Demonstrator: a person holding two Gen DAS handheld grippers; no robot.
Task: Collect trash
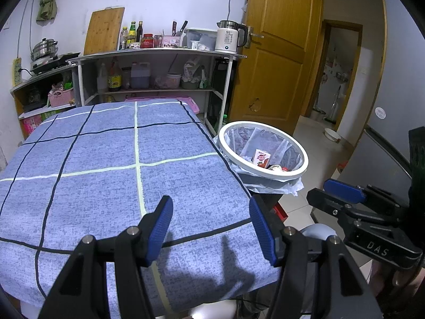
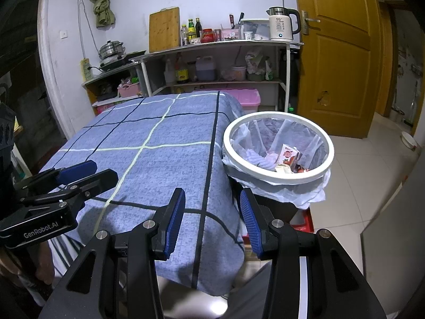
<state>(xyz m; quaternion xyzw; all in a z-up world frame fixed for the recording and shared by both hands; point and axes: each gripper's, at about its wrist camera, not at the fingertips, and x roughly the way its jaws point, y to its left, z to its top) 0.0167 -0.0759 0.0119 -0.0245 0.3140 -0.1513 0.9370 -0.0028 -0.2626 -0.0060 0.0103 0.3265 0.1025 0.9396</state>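
Trash bin (image 2: 305, 179) beside table (image 2: 159, 164); kettle (image 2: 281, 24) behind.

- Trash bin (image 2: 277, 178) — white-rimmed, lined with a clear bag, just beside the table's right edge
- Inside it — a carton (image 2: 288, 154) and wrappers

The cloth (image 1: 111, 175) on the table looks like rough, matt woven fabric. The bin (image 2: 279, 178) has a smooth white plastic rim and a thin, translucent plastic liner (image 2: 313, 195). The door (image 1: 276, 40) is glossy wood, and the kettle (image 2: 282, 24) is shiny metal with white plastic.
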